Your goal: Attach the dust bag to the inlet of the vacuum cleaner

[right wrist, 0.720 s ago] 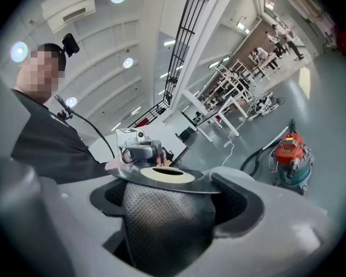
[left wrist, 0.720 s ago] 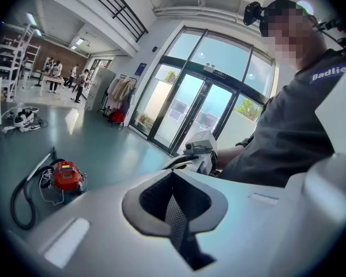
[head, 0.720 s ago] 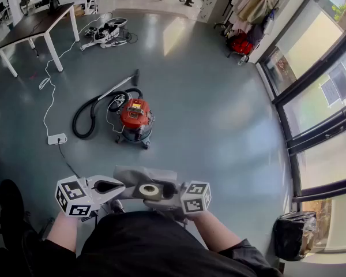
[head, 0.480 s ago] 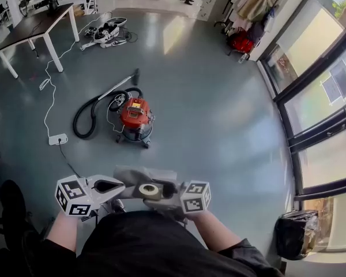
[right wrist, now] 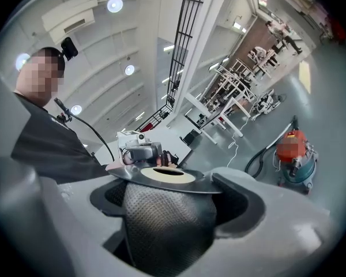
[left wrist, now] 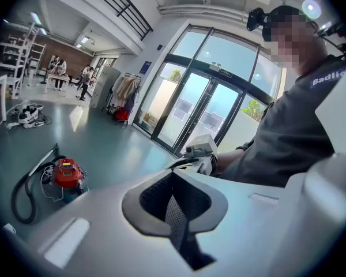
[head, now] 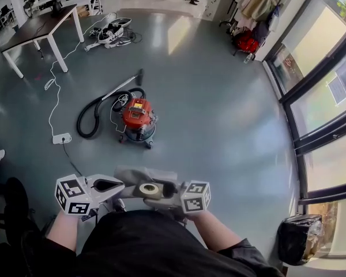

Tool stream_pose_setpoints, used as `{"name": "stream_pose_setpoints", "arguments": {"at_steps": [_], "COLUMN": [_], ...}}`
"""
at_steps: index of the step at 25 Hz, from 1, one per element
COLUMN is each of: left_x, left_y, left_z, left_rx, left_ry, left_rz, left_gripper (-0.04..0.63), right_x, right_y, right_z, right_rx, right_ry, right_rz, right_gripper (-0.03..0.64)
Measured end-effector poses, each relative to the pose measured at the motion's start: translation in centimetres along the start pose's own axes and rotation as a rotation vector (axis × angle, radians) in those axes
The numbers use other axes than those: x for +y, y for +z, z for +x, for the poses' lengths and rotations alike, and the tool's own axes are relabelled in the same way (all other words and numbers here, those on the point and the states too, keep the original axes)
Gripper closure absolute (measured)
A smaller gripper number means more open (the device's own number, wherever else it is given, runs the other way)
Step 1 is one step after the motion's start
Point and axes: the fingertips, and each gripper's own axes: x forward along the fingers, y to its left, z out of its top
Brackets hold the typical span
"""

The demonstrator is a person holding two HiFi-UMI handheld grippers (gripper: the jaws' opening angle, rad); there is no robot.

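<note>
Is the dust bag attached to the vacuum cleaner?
Not attached: the dust bag is held in the air, apart from the vacuum cleaner.

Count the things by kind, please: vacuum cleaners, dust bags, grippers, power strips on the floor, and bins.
Vacuum cleaner: 1
Dust bag: 1
Grippers: 2, the left gripper and the right gripper, both holding the bag
Power strip: 1
Bin: 1
Total: 6

The dust bag (head: 147, 189) is hanging between the left gripper (head: 116, 187) and the right gripper (head: 168, 190), pinched by both. The vacuum (head: 138, 117) is standing well ahead on the floor (head: 219, 126), its hose (head: 87, 119) curling leftward. A table (head: 37, 29) is standing behind-left, and a bin (head: 300, 238) is standing far right.
</note>
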Motion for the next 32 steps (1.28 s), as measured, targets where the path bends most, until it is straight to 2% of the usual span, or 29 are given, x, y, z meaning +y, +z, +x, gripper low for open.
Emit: {"name": "stream_pose_setpoints", "arguments": {"at_steps": [5,10,16,23,32], "left_x": [-0.5,-0.8,-0.4,2.9,11.9], "left_y": [0.1,0.4,1.1,2.1,3.0], "left_z": [1.0,0.9,0.3,-0.4,-4.4], "left_rx": [0.004,-0.002,-0.031,-0.067,-0.063], "left_ry": [0.044,0.121,0.172,0.114,-0.007], "left_rz": [-0.006,-0.018,-0.035,-0.018,-0.008], "left_gripper": [0.584,0.584,0.584,0.584,0.584], "right_x": [-0.5,-0.9,-1.7,-2.7,-4.2], "right_y": [-0.1,-0.5,-0.9,0.9,5.1], "right_z": [-1.0,-2.3,-3.2,-1.2,5.8], "right_rx": [0.013,0.038,0.078,0.076,0.034], "right_ry": [0.043,0.087,0.1,0.046,-0.071], "right_rz": [-0.002,0.009,0.035,0.035,0.043], "right_gripper": [0.221,0.221,0.219,0.221,0.221]}}
